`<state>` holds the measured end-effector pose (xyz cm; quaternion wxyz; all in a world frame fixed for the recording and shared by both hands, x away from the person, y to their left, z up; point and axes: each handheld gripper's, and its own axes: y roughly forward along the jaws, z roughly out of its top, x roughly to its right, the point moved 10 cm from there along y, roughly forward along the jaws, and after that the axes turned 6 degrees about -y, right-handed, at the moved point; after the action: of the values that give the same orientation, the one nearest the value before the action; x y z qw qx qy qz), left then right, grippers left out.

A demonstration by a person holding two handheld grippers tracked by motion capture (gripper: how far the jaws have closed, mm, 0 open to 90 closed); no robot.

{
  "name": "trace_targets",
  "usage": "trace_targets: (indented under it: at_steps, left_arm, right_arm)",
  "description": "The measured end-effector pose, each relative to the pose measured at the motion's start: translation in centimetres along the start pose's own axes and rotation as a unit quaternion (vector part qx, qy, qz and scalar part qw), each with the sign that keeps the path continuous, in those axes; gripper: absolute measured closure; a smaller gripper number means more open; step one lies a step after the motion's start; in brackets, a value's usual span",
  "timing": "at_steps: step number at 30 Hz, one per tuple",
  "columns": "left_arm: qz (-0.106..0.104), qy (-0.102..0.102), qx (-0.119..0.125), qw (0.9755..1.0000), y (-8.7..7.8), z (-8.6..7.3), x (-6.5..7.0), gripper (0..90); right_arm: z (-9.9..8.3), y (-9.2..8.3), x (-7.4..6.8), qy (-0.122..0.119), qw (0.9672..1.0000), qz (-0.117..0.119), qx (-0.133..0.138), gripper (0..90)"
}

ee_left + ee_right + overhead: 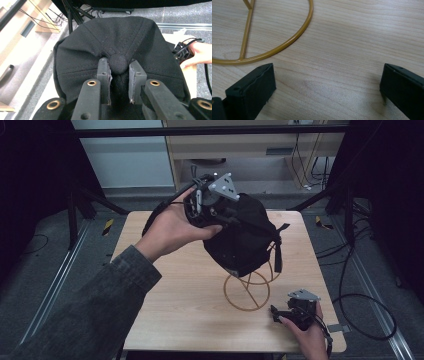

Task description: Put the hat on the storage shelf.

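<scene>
Black cloth — a cap (245, 237) — hangs over the middle of the pale wooden worktop (170, 300), lifted above a golden wire stand (247, 290) whose round base ring rests on the wood. The left tool (220, 212) grasps the cap at its crown: in the left gripper view its two pads are clenched on the fabric on either side of the small round top button (118, 63), which sits between them, and the stitched panels of the cap spread away beyond. The person's left hand (172, 230) carries that tool from the near left side, a grey sleeve (95, 310) trailing to the bottom edge, and a strap (278, 250) dangles from the cap's right side towards the stand. The right tool (280, 315) rests low at the near right corner of the worktop, held in the right hand (310, 335) — released, its jaws standing wide apart over bare wood, just beside the stand's base ring (287, 41) and touching nothing.
</scene>
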<state>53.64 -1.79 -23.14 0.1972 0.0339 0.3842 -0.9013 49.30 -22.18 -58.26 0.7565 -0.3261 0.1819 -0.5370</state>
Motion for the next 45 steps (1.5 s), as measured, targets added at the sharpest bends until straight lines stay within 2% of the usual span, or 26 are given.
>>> trace_targets:
  at_steps: [4,10,12,18,20,22,34,38,45]
  left_arm:
    - [-0.013,0.000,-0.006,0.9999,1.2,0.4,0.6,74.6]
    - [-0.017,-0.001,-0.010,0.9998,2.8,0.8,0.8,74.5]
    - [-0.016,0.004,-0.017,0.9997,3.5,0.9,1.0,74.5]
    - [-0.024,0.001,-0.017,0.9996,4.3,1.1,1.3,74.4]
    - [-0.027,-0.005,-0.022,0.9994,5.0,1.0,1.4,74.4]
    - [-0.027,0.000,-0.028,0.9992,5.6,0.9,1.4,74.4]
    - [-0.037,-0.001,-0.033,0.9988,6.5,1.2,2.1,74.2]
    - [-0.037,-0.004,-0.044,0.9984,7.1,0.8,2.1,74.1]
    - [-0.039,-0.003,-0.044,0.9982,7.7,0.6,2.4,74.0]
  right_arm:
    - [0.0,0.0,0.0,0.000,1.0000,0.000,-0.001,0.4]
    - [0.0,0.0,0.0,0.000,1.0000,0.000,-0.001,0.4]
    - [0.0,0.0,0.0,0.000,1.0000,-0.001,-0.001,0.4]
    - [0.0,0.0,0.0,0.000,1.0000,-0.001,-0.001,0.4]
    - [0.0,0.0,0.0,0.000,1.0000,-0.001,-0.001,0.4]
    - [0.0,0.0,0.0,0.000,1.0000,-0.001,-0.001,0.4]
    - [0.0,0.0,0.0,0.000,1.0000,-0.001,-0.001,0.4]
    - [0.0,0.0,0.0,0.001,1.0000,-0.001,-0.001,0.4]
    - [0.0,0.0,0.0,0.000,1.0000,-0.002,-0.002,0.4]
